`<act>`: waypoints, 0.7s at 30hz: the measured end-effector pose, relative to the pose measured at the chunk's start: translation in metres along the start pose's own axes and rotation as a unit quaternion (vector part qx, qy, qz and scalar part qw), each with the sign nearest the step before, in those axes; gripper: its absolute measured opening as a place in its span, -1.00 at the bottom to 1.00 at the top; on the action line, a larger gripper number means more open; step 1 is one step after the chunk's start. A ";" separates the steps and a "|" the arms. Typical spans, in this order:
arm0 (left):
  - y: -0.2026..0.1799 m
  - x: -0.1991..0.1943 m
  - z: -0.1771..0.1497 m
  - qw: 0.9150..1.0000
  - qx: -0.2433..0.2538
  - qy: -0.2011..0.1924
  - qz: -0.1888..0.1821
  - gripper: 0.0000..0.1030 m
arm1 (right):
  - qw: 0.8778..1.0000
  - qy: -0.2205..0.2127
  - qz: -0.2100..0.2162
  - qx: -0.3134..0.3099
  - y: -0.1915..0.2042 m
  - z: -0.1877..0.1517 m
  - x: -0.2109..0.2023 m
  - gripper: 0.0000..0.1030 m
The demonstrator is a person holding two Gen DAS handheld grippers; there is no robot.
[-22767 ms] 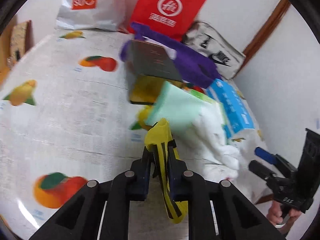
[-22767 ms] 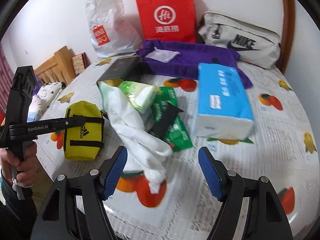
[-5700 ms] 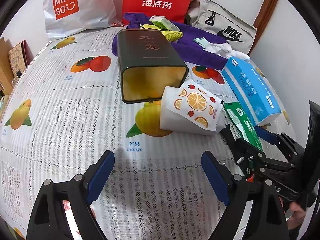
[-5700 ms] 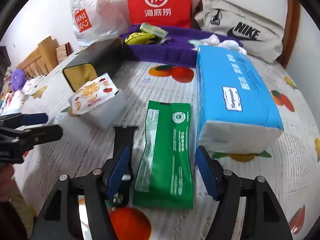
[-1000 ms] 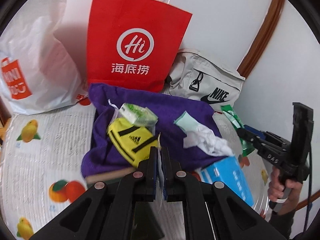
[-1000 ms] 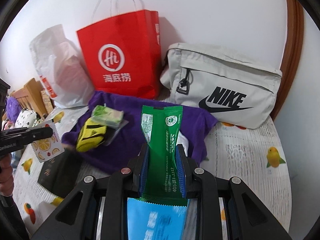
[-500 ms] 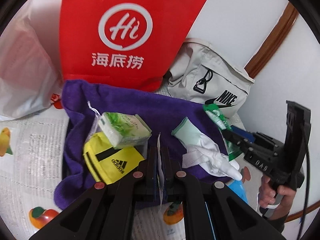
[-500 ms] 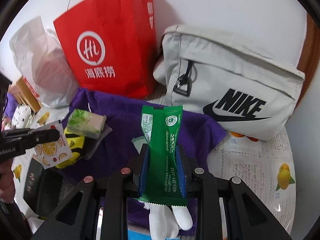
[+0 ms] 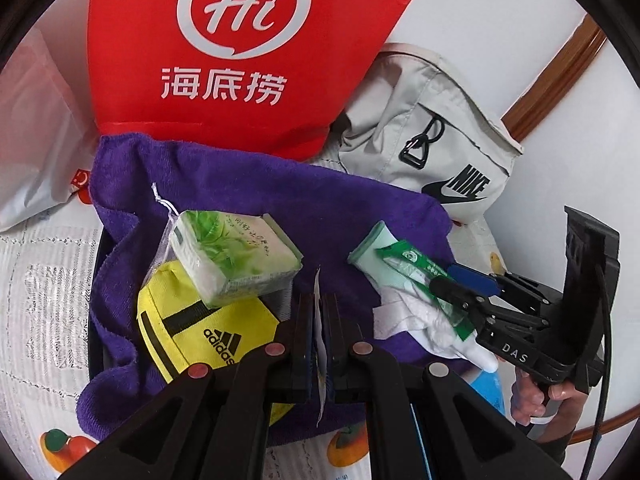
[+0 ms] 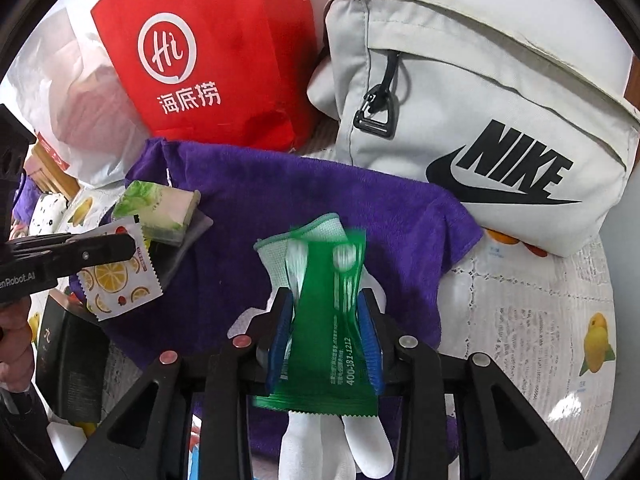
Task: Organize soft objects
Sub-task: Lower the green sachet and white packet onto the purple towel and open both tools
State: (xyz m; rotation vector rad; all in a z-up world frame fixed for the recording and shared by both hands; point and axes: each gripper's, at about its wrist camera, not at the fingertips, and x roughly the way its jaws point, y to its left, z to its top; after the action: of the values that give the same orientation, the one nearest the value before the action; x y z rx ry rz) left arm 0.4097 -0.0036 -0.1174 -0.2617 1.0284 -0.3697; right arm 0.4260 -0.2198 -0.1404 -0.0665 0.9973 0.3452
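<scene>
Both tools have carried their packs over the purple towel (image 10: 280,196): the right tool (image 10: 326,340) pinches the green sachet (image 10: 332,320) above the white glove (image 10: 332,440), the left tool (image 9: 318,320) pinches the fruit-print wipes pack (image 10: 116,276), so lowering and releasing come next.

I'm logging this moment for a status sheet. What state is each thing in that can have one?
Left gripper: shut on the fruit-print packet.
Right gripper: jaws slightly apart, green packet between them, blurred.
White glove: lying flat on the purple towel.
Tissue pack: propped on the yellow pouch, tilted.
Nike bag: zipped shut.
Red bag: standing upright.
</scene>
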 end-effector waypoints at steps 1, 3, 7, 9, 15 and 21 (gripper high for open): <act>0.000 0.001 0.000 1.000 0.000 0.001 -0.001 -0.89 | 1.000 0.001 0.002 -0.002 0.001 0.000 0.001 -0.31; 0.000 0.002 0.001 1.000 0.001 0.001 -0.003 -0.78 | 1.000 -0.002 0.002 -0.014 0.004 -0.002 0.000 -0.21; -0.002 -0.003 0.001 1.000 0.007 -0.016 0.004 -0.44 | 1.000 -0.011 0.002 -0.019 0.009 -0.002 -0.004 -0.01; -0.003 -0.007 0.002 1.000 0.013 -0.022 0.011 -0.41 | 1.000 -0.016 0.004 -0.019 0.010 -0.002 -0.009 0.04; -0.013 -0.034 -0.008 0.997 0.042 -0.044 0.039 -0.24 | 0.999 -0.038 0.005 -0.014 0.018 -0.007 -0.034 0.06; -0.028 -0.065 -0.032 0.993 0.072 -0.064 0.068 -0.03 | 0.999 -0.054 0.002 -0.007 0.029 -0.026 -0.064 0.17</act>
State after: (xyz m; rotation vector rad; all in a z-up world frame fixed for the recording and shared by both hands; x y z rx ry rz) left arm 0.3468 -0.0033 -0.0720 -0.0843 0.8831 -0.2983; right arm 0.3641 -0.2140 -0.0980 -0.0578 0.8884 0.3556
